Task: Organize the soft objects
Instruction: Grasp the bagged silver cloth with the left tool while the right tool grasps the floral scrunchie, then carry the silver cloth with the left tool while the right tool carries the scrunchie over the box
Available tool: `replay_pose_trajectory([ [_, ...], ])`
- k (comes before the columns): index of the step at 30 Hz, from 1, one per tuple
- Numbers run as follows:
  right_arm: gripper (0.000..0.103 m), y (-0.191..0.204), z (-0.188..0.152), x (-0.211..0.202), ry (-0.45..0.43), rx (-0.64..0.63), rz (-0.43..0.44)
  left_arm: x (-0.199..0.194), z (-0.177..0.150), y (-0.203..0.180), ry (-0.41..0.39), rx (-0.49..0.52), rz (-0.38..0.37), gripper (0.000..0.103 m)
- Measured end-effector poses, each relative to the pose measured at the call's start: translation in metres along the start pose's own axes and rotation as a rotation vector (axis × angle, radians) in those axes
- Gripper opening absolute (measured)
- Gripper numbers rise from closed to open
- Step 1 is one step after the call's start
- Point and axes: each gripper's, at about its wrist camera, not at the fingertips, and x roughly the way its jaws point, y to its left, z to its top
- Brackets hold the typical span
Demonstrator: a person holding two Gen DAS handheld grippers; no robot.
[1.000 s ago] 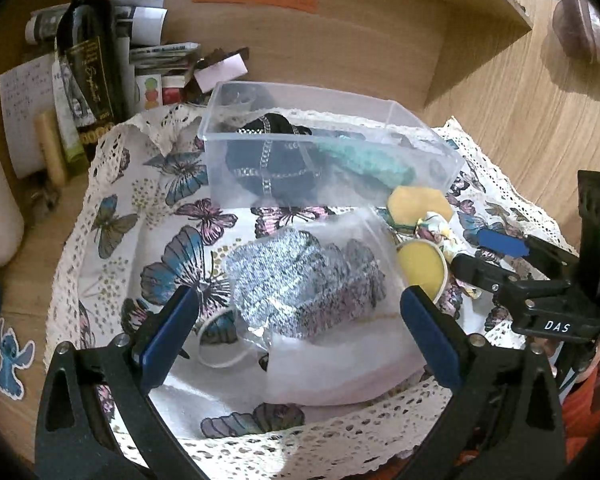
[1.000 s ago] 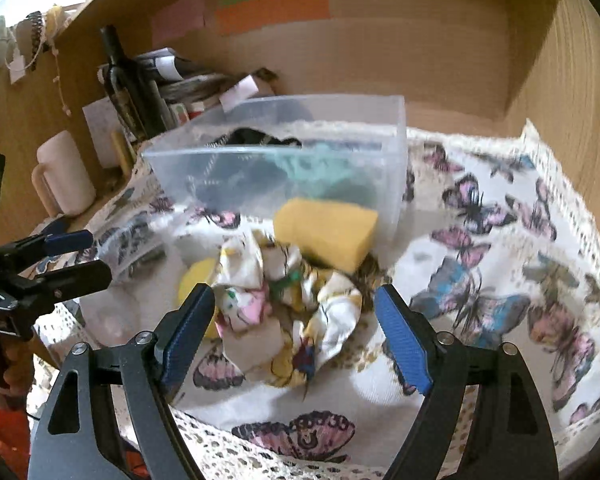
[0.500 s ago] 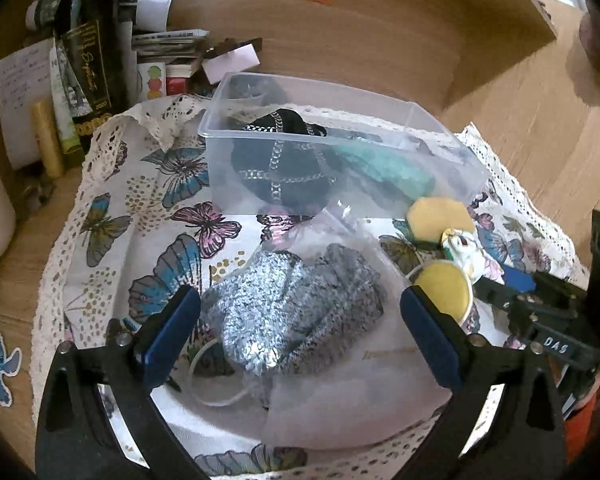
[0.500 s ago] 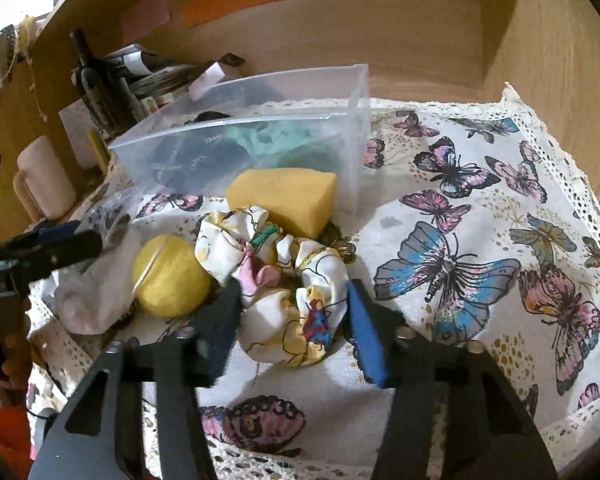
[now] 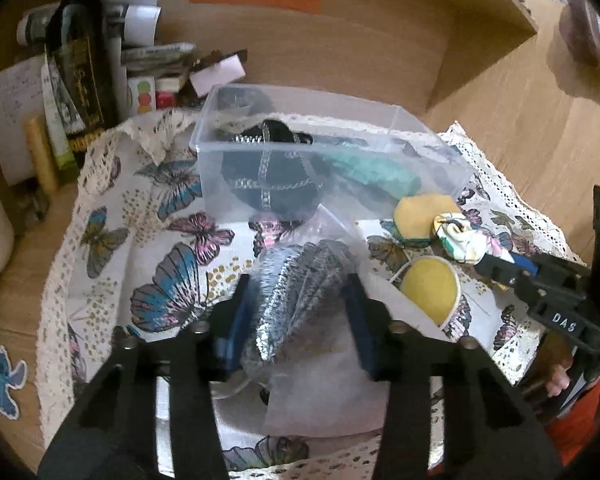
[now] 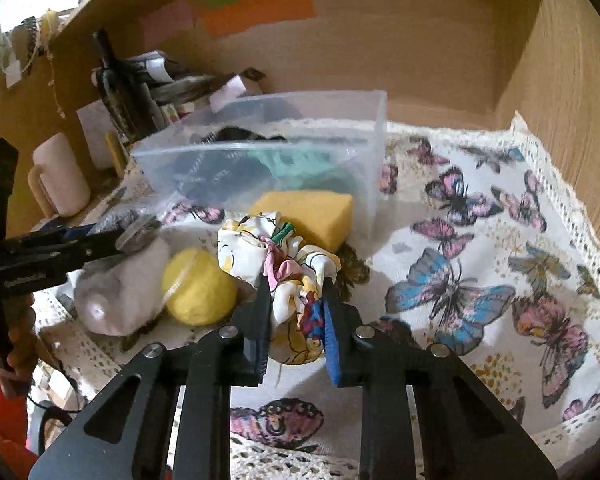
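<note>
1. The left tool [image 5: 296,320] reaches forward and low over the table [image 5: 520,92]. Its two blue pads squeeze a clear bag [image 5: 300,292] with something shiny and silver inside.
2. The bag lies on the butterfly cloth [image 5: 112,240], just in front of the clear box [image 5: 300,152].
3. The right tool [image 6: 294,312] also points forward and low. It is clenched on the flowery scrunchie [image 6: 284,268], and the scrunchie bunches up between its pads.
4. The scrunchie sits on the cloth, touching the yellow sponge [image 6: 312,216] behind it. The yellow ball [image 6: 198,286] is just beside it on the left.
5. The sponge rests against the front wall of the box.
6. Inside the box are a black thing with silver stripes [image 5: 268,176] and a green soft thing [image 5: 372,172].
7. A dark bottle [image 5: 80,60] stands behind the cloth, well apart from both tools.
</note>
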Motion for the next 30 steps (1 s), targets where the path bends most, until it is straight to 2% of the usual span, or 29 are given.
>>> replay_pose_trajectory([
  [1,0.02,0.002,0.002,-0.003,-0.011,-0.005,-0.001,-0.003,0.001,-0.001,-0.01,0.006,0.004,0.033],
  [4,0.02,0.006,0.006,-0.012,-0.042,-0.017,-0.006,-0.013,0.003,-0.003,-0.044,0.019,0.003,0.028],
  [17,0.02,0.011,0.04,-0.049,-0.204,-0.024,-0.002,-0.056,0.035,-0.01,-0.214,0.066,0.046,0.027],
  [24,0.02,0.015,0.067,-0.058,-0.288,-0.062,-0.015,-0.056,0.067,-0.009,-0.274,0.077,0.07,0.027],
  [30,0.02,0.018,0.094,-0.051,-0.313,-0.108,-0.022,-0.044,0.093,-0.009,-0.292,0.086,0.108,0.027],
])
